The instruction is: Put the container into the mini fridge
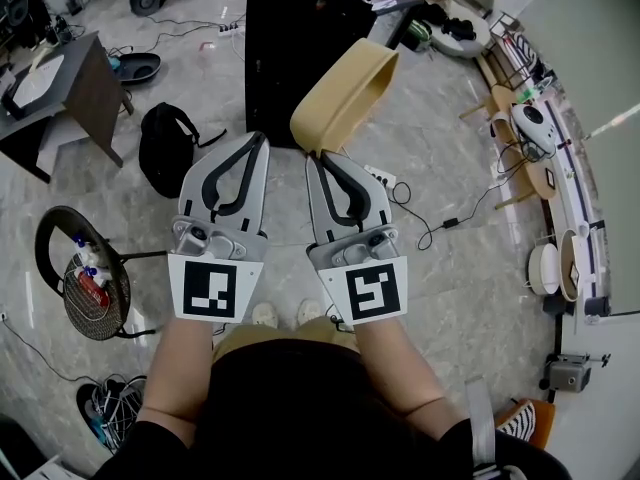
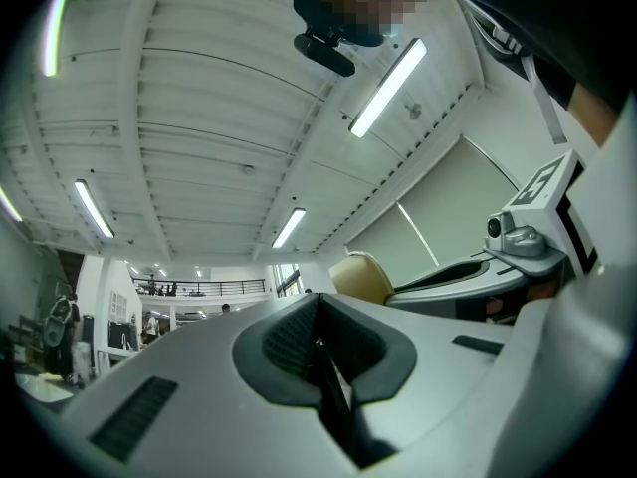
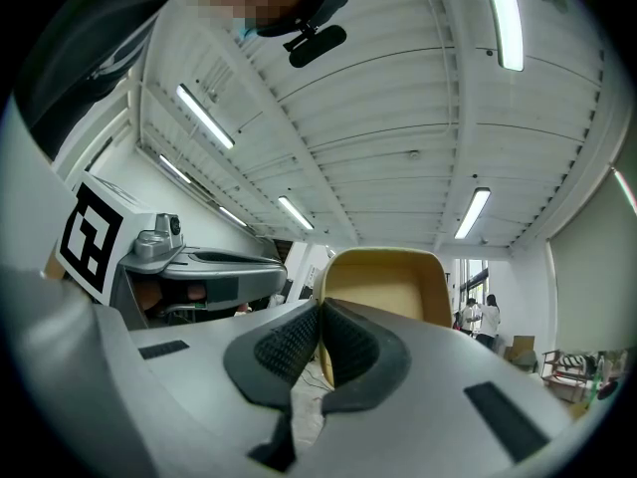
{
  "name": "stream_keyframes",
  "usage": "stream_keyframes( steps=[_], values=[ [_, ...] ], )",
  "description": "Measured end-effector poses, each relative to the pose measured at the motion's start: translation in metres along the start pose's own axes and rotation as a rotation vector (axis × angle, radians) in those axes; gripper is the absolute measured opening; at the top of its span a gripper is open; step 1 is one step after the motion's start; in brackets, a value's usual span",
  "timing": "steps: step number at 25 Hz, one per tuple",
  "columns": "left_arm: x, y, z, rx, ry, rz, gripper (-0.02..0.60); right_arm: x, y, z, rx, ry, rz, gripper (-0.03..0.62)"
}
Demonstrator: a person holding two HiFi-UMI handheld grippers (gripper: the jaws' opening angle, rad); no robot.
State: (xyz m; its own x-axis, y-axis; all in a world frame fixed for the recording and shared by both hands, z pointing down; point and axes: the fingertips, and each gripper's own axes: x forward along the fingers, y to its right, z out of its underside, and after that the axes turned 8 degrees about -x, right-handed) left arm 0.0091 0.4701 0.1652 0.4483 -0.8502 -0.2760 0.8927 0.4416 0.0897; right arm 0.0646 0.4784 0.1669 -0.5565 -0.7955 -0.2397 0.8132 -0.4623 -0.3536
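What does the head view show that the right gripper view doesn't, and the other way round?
Only the head view: the floor, a black box and a backpack. Only the right gripper view: ceiling lights and people in the distance. Both: the tan container pinched in the right tool, with the left tool beside it.

Bright, even; ceiling strip lights glare; heavy fisheye bending edges; dark corner vignette.
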Motion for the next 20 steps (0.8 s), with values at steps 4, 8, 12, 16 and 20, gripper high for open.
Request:
stream_keyframes(
  steps=[4,8,12,16,20],
  values=[
    [-0.004,-0.009,-0.001,0.000,0.010,0.005,0.023,0.003,-0.009,-0.001,0.002,0.005,0.009,0.040],
    [-0.001,-0.019,0.002,-0.014,0.013,0.005,0.023,0.011,-0.012,0.004,-0.003,-0.003,0.010,0.040],
    [0.008,-0.030,0.009,-0.013,0.013,0.005,0.023,0.023,-0.007,0.010,-0.002,0.006,0.020,0.040],
    [0.023,-0.040,0.019,-0.014,0.021,0.011,0.023,0.035,-0.002,0.023,-0.005,0.011,0.028,0.040],
    [0.043,-0.053,0.038,-0.015,0.024,0.006,0.023,0.054,0.004,0.045,-0.016,0.011,0.024,0.040]
  ],
)
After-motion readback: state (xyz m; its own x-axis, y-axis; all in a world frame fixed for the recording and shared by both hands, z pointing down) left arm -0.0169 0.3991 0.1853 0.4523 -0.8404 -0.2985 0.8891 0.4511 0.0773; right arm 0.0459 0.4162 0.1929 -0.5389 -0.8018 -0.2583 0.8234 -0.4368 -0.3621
